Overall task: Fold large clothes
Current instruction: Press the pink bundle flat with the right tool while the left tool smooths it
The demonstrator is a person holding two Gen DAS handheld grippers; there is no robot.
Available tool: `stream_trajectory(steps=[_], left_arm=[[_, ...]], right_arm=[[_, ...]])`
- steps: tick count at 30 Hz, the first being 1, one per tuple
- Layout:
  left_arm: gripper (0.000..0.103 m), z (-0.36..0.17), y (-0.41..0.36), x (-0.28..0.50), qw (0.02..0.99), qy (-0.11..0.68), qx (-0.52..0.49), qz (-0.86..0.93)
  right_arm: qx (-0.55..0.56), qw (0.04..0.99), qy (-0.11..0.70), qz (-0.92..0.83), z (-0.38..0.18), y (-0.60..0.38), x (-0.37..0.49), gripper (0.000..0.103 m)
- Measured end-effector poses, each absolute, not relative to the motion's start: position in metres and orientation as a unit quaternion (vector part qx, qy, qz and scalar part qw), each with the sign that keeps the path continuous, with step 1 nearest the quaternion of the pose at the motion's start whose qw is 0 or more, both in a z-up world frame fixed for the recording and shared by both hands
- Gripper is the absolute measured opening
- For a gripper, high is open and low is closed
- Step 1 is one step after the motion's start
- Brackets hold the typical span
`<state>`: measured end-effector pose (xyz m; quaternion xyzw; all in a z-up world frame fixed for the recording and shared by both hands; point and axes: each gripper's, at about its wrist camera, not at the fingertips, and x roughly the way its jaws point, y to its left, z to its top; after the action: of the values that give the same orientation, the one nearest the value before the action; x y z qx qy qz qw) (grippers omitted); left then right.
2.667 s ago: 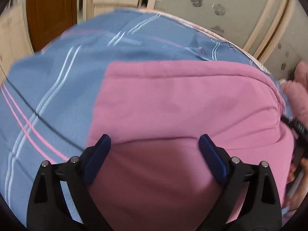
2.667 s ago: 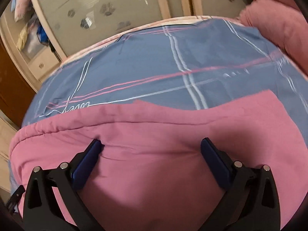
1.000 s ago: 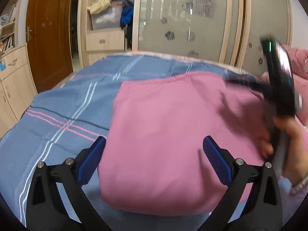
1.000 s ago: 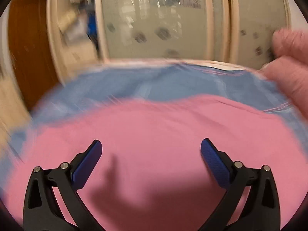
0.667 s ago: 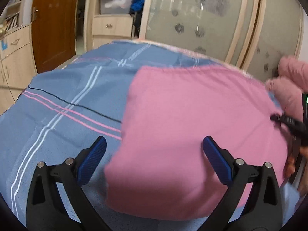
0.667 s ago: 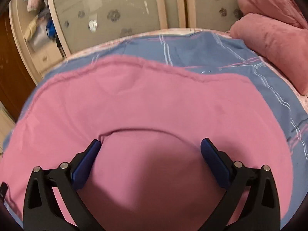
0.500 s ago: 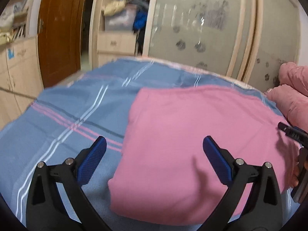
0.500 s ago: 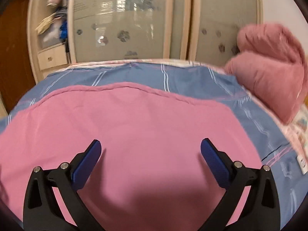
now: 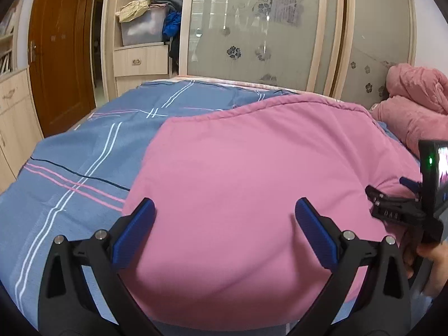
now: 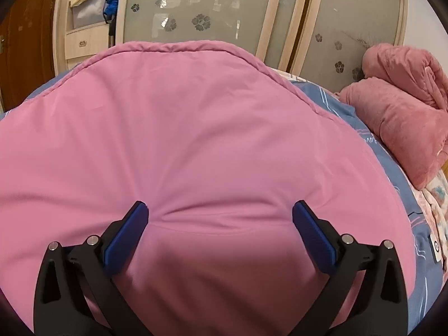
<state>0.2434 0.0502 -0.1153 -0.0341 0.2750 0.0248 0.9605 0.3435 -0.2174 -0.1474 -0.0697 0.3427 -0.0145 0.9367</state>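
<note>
A pink garment point(image 9: 252, 184), folded into a broad, roughly rectangular pad with a stitched hem along its far edge and a rounded fold nearest the cameras, lies flat on a blue bedsheet point(image 9: 84, 151) crossed by white, pink and dark stripes. Its surface is smooth and matte, with shallow creases radiating from a slight pucker seen in the right wrist view point(image 10: 196, 218). The left gripper point(image 9: 224, 224) hovers above the near left part of the garment, its blue-padded fingers point(image 9: 134, 232) spread wide apart and holding nothing. The right gripper point(image 10: 219, 229), held in a hand point(image 9: 431, 266) at the edge of the left wrist view, is low over the near right part of the garment with its fingers point(image 10: 313, 240) likewise apart; whether they touch the cloth cannot be told. Small white embossed characters appear on the right gripper's black body in the left wrist view but are too small to read, and white script on the sheet point(image 10: 369, 140) is only partly legible. A rolled pink quilt point(image 10: 403, 128) lies on the bed to the right, apart from the garment. Behind stand a wardrobe with frosted, flower-patterned sliding doors point(image 9: 252, 28) and a brown door point(image 9: 61, 50).
</note>
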Motion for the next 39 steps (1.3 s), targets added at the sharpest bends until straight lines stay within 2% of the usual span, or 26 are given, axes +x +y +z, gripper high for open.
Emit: stream_trajectory(steps=[3,7,12,15,22,27,30,35,39], left_arm=[[0.101,-0.114,0.046,0.243,0.961,0.275,-0.036,0.002],[0.101,-0.124,0.042,0.258,0.945,0.317,-0.061,-0.057],[0.101,-0.139,0.034,0.273,0.937,0.347,-0.020,-0.026],[0.101,-0.136,0.031,0.269,0.943,0.333,-0.008,-0.016],[0.101,-0.108,0.034,0.240,0.968,0.248,-0.022,-0.032],[0.101,-0.122,0.045,0.259,0.951,0.300,-0.060,-0.036],[0.101,-0.122,0.053,0.259,0.949,0.302,-0.082,-0.038],[0.101,-0.122,0.058,0.259,0.951,0.293,-0.092,-0.034],[0.101,-0.146,0.049,0.282,0.934,0.353,-0.053,-0.014]], right_arm=[[-0.069,0.938,0.341,-0.011,-0.146,-0.217,0.337,0.102],[-0.071,0.936,0.344,-0.013,-0.144,-0.216,0.339,0.102],[-0.100,0.931,0.350,-0.028,-0.126,-0.207,0.343,0.102],[-0.106,0.931,0.348,-0.034,-0.120,-0.205,0.351,0.102],[-0.067,0.928,0.365,-0.044,-0.139,-0.206,0.368,0.102],[-0.074,0.927,0.366,-0.037,-0.140,-0.206,0.365,0.102],[-0.075,0.924,0.373,-0.044,-0.127,-0.204,0.366,0.102],[-0.037,0.954,0.297,0.004,-0.091,-0.194,0.344,0.102],[-0.093,0.924,0.370,-0.009,-0.112,-0.172,0.375,0.102]])
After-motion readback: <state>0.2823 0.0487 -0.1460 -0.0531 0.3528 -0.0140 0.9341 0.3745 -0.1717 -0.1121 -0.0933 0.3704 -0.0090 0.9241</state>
